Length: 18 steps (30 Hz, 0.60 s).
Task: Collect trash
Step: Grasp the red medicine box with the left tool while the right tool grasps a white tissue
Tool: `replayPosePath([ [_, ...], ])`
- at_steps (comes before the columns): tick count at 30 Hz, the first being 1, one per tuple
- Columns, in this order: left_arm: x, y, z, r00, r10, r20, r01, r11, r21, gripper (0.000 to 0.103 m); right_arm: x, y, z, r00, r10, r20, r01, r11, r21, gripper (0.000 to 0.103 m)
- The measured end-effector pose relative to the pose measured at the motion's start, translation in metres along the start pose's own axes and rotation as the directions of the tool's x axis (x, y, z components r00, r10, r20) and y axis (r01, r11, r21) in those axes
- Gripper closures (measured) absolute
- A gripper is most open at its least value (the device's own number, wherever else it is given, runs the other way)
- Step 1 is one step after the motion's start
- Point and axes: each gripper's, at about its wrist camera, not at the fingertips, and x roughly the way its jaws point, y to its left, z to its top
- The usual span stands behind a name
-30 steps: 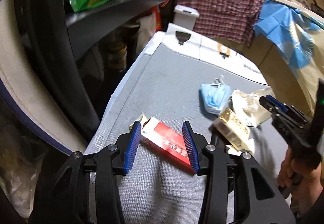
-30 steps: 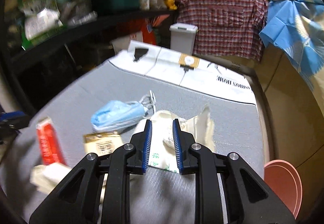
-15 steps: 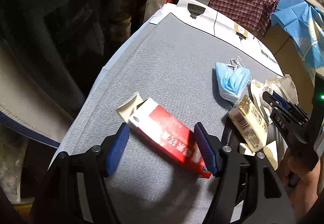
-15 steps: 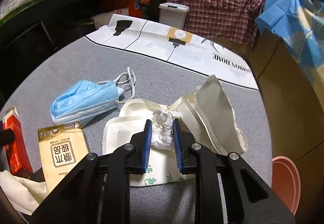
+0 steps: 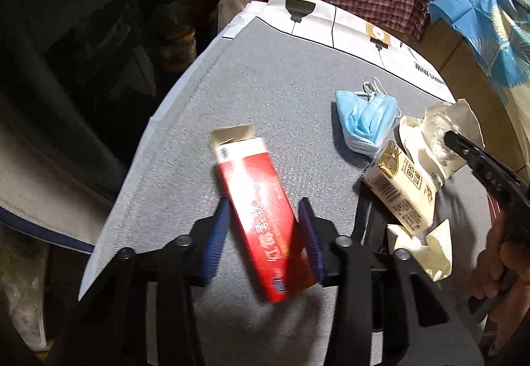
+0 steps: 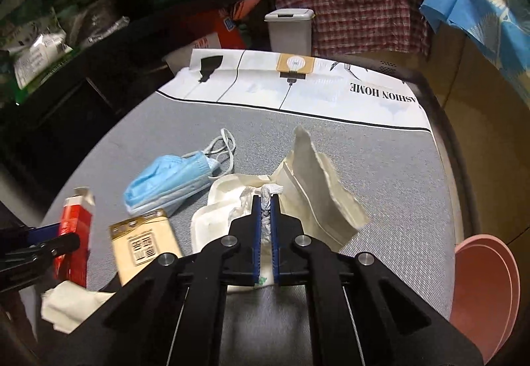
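A red and white carton (image 5: 255,200) lies on the grey mat (image 5: 281,78), lengthwise between the fingers of my left gripper (image 5: 263,228). The jaws are closing, and both blue pads touch its long sides. My right gripper (image 6: 266,200) is shut on a crumpled white tissue wad (image 6: 272,189) that sits on a white paper wrapper (image 6: 324,197); the left wrist view shows that gripper (image 5: 455,138) at the right. A blue face mask (image 5: 364,121) (image 6: 172,180) and a beige tissue pack (image 5: 400,190) (image 6: 145,246) lie between the two grippers.
Crumpled white paper (image 5: 427,250) (image 6: 66,303) lies at the mat's near edge. A white lidded bin (image 6: 290,31) stands beyond the far edge, and a pink basin (image 6: 483,293) sits low at the right. Dark cluttered shelves (image 6: 99,34) line the left side.
The left jaws widened, then closed in on the red carton, which has turned to lie along the fingers. The right jaws closed on the white wad.
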Motion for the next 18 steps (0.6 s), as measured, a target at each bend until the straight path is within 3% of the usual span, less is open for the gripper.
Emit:
replayPosePath([
  [18,-0.054,-0.007,-0.003,0.990,-0.033,0.137,0.024,0.998,0.064,0.067,-0.130,0.006,-0.013,0.989,0.027,0.147,-0.027,1.000,0.002,0.098],
])
